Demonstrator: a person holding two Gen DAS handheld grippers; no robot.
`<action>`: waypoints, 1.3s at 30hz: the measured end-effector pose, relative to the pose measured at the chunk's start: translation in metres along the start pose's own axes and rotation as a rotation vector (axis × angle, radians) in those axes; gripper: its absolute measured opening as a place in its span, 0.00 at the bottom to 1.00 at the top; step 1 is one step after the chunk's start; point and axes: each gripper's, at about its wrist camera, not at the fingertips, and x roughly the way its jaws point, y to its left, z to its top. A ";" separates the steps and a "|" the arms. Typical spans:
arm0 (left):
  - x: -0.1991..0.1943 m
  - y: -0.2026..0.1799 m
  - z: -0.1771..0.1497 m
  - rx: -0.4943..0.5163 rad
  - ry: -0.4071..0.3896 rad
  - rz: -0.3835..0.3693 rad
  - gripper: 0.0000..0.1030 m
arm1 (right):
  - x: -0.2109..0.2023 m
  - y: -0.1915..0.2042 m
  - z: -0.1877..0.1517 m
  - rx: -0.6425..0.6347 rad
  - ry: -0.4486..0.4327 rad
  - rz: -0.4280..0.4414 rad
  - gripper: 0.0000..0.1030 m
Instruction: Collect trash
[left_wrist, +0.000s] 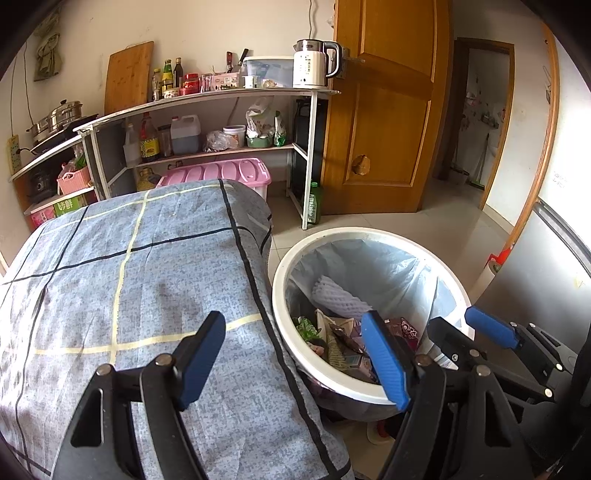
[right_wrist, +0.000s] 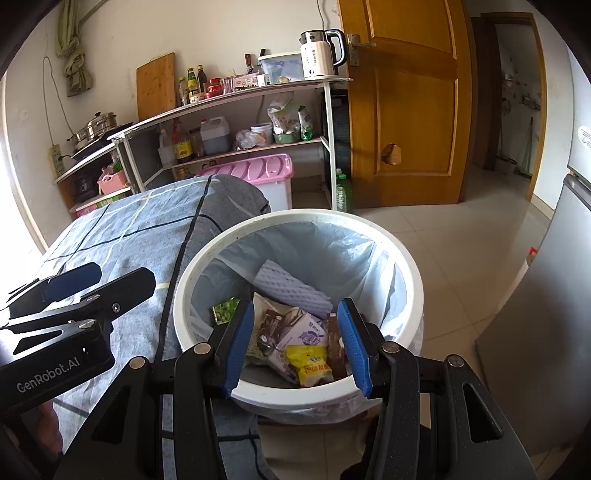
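A white bin (right_wrist: 184, 280) lined with a pale blue bag stands on the floor against the cloth-covered table (right_wrist: 122, 236). Inside lie a white foam net sleeve (right_wrist: 291, 288), a green packet (right_wrist: 223, 308), a purple carton (right_wrist: 306, 332) and a yellow packet (right_wrist: 310, 365). My right gripper (right_wrist: 295, 306) hovers open above the bin's near rim; nothing sits between its blue pads. My left gripper (left_wrist: 291, 321) is open and bare, spanning the table's edge and the bin (left_wrist: 280, 280). Each gripper shows in the other's view: the right gripper (left_wrist: 452, 319) and the left gripper (right_wrist: 123, 275).
A white shelf rack (left_wrist: 310, 155) with bottles and a kettle (left_wrist: 314, 66) lines the far wall. A pink-lidded box (left_wrist: 221, 173) and a green bottle (left_wrist: 314, 203) sit on the floor by it. An open wooden door (left_wrist: 388, 110) and a grey fridge (right_wrist: 546, 295) flank the tiled floor.
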 end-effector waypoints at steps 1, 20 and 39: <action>0.000 0.000 0.000 0.001 0.002 0.001 0.76 | -0.001 0.000 0.000 0.001 -0.001 -0.001 0.47; -0.003 0.000 0.000 0.004 0.008 0.010 0.76 | -0.003 0.001 0.000 0.001 -0.004 -0.001 0.47; -0.001 0.000 0.000 -0.001 0.009 0.006 0.76 | -0.001 0.000 0.000 0.003 0.003 -0.004 0.47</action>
